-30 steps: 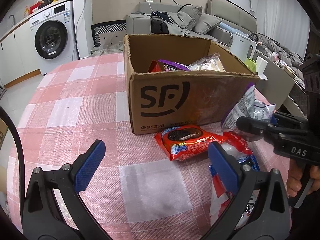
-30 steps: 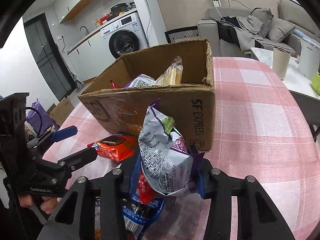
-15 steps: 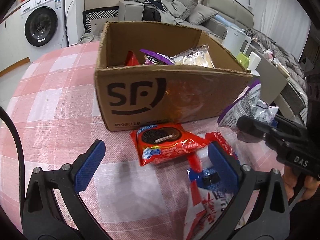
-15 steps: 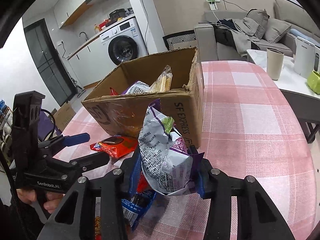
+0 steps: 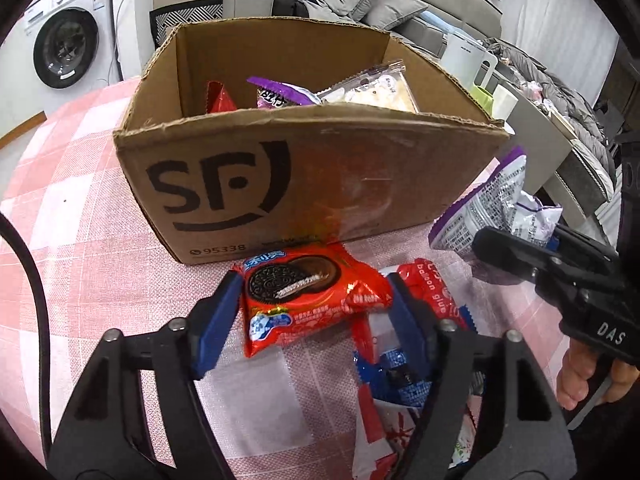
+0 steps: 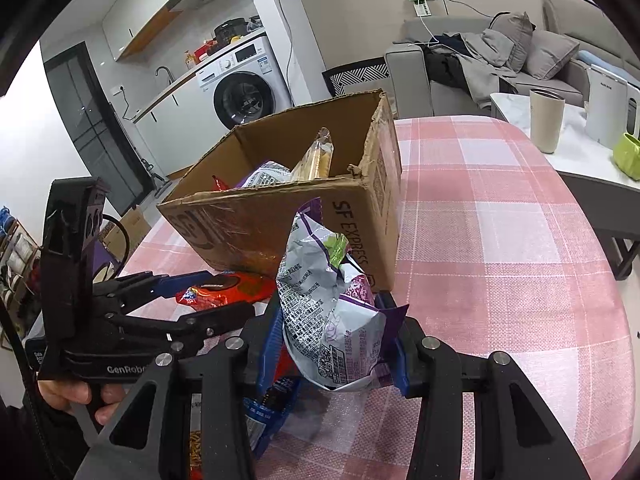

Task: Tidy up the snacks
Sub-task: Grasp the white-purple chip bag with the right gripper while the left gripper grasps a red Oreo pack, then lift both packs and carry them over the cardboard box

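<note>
A brown cardboard box [image 5: 304, 176] stands on the pink checked tablecloth with several snack packs inside; it also shows in the right wrist view [image 6: 288, 216]. A red Oreo pack [image 5: 308, 296] lies in front of the box. My left gripper [image 5: 316, 316] straddles it, its blue pads touching both sides of the pack. My right gripper [image 6: 332, 344] is shut on a silver and purple snack bag [image 6: 328, 312], held above the table by the box's corner; the bag also shows in the left wrist view [image 5: 492, 212].
More red, white and blue packs [image 5: 400, 368] lie on the cloth under my grippers. A side table with a cup [image 6: 546, 120] and a white appliance stands to the right. A washing machine [image 6: 244, 88] and a sofa are behind.
My left gripper has moved forward to the Oreo pack and its jaws have narrowed around it. My right gripper has kept hold of the silver and purple bag and shifted a little.
</note>
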